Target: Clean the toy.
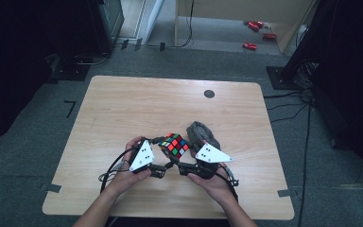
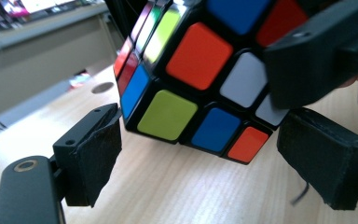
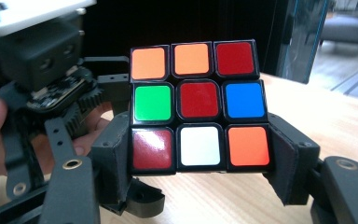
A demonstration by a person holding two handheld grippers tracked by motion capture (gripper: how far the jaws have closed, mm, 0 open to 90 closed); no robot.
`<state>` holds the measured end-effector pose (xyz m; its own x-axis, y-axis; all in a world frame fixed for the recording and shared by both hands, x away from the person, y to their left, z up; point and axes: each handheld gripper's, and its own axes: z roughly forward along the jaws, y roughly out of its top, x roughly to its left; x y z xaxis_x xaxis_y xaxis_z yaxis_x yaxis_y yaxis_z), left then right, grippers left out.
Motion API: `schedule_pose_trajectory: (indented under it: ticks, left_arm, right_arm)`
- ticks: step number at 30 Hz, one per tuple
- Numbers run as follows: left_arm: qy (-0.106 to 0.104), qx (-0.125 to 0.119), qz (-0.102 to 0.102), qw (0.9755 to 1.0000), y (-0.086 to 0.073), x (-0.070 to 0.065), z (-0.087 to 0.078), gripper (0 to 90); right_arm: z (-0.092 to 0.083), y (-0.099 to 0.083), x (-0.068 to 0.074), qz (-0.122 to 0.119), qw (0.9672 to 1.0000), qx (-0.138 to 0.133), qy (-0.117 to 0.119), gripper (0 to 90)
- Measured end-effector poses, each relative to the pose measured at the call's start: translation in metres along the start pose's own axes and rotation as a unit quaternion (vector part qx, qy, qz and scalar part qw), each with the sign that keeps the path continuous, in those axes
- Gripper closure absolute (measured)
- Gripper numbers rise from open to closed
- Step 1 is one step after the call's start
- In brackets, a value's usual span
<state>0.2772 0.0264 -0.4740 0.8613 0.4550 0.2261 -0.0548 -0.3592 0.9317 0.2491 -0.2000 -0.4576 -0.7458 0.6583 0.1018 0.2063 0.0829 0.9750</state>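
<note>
Right jaws: the bottom layer of the Rubik's cube (image 3: 199, 106) was pinched between the two pads of the right gripper (image 3: 199, 161), one pad pressed on each side.
Left jaws: the left gripper (image 2: 200, 154) was seen spread around the lower corner of the cube; whether its pads were touched by the cube cannot be told.
Cube position: the cube was held clear above the wooden surface (image 1: 123, 109), tilted, between the two grippers, near the front middle of the surface.
Cube faces: orange, dark red, green, blue and white stickers were shown on the face turned to the right gripper view.
Hands: the left hand (image 1: 127, 177) and right hand (image 1: 215, 182) were brought in from the near edge.
Nearby: a crumpled grey cloth (image 1: 201, 132) was laid just behind the right gripper.
Farther: a dark round grommet (image 1: 209, 93) was set near the far edge.
</note>
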Motion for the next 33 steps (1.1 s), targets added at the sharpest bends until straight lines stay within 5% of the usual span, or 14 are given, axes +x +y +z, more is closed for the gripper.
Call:
schedule_pose_trajectory:
  ticks: [2,9,22,26,33]
  left_arm:
    - [0.027,-0.001,0.013,0.9995,0.001,-0.003,0.001,13.9]
    - [0.059,-0.014,0.040,0.9974,0.000,-0.010,0.005,15.4]
    - [0.069,-0.056,0.086,0.9924,-0.006,-0.015,0.008,28.5]
    - [0.054,-0.052,0.079,0.9940,-0.005,-0.012,0.006,32.2]
    - [0.043,-0.045,0.078,0.9950,-0.005,-0.012,0.005,33.3]
  right_arm:
    - [-0.001,0.001,-0.001,0.021,0.9998,0.006,0.002,34.2]
    - [-0.003,0.004,-0.004,0.058,0.9980,0.025,0.008,34.2]
    - [-0.004,0.005,-0.005,0.089,0.9955,0.030,0.014,34.2]
    - [-0.003,0.004,-0.012,0.134,0.9904,0.018,0.027,33.2]
    - [-0.004,0.006,-0.020,0.170,0.9834,0.039,0.049,31.5]
